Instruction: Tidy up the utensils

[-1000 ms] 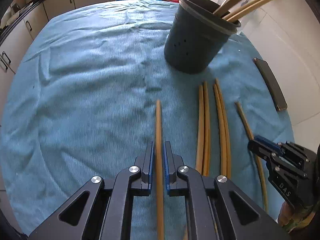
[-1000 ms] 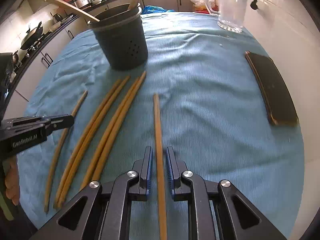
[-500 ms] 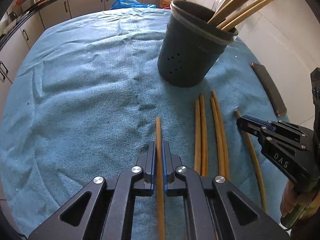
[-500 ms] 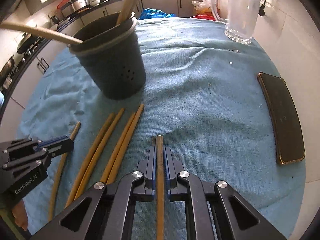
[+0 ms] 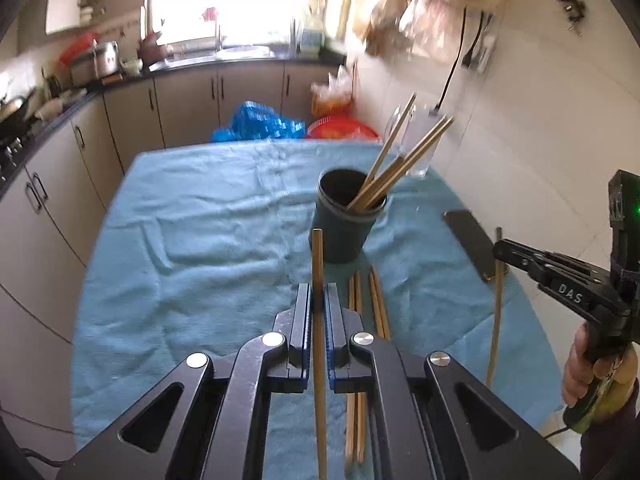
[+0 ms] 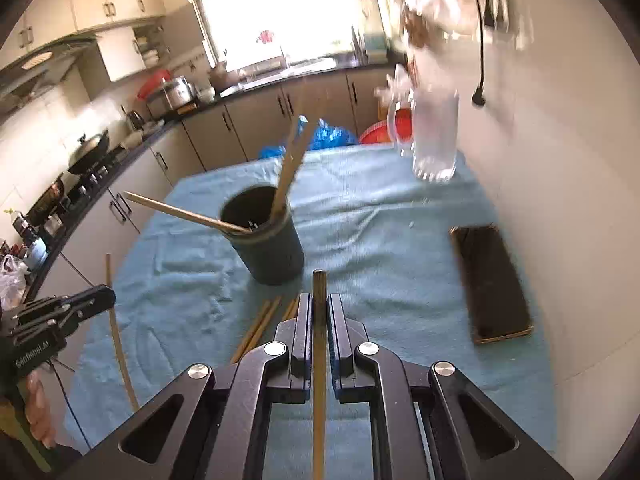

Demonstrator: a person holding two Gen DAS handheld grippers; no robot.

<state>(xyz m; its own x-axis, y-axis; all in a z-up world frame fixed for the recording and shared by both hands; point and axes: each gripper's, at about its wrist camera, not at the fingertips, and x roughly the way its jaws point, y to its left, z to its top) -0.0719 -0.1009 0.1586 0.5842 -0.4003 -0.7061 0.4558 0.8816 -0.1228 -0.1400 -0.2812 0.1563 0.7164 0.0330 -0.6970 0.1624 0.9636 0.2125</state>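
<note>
Chopsticks are what you carry: your left gripper (image 5: 318, 312) has its jaws clamped on one chopstick (image 5: 317, 264), your right gripper (image 6: 319, 314) on another (image 6: 319, 296), each stick running lengthwise along its jaws with its tip pointing ahead. Both are off the desk (image 5: 192, 216). The dark utensil holder (image 5: 344, 224) stands ahead and below, mouth up; judging by the view, your left is slightly nearer. Four more chopsticks (image 5: 366, 296) lie in front of it.

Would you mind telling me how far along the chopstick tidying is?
Done: several wooden chopsticks stand in the dark round holder. In hand: the left tool and right tool each grip one chopstick, lifted off the blue cloth. Left: four loose chopsticks on the cloth.
</note>
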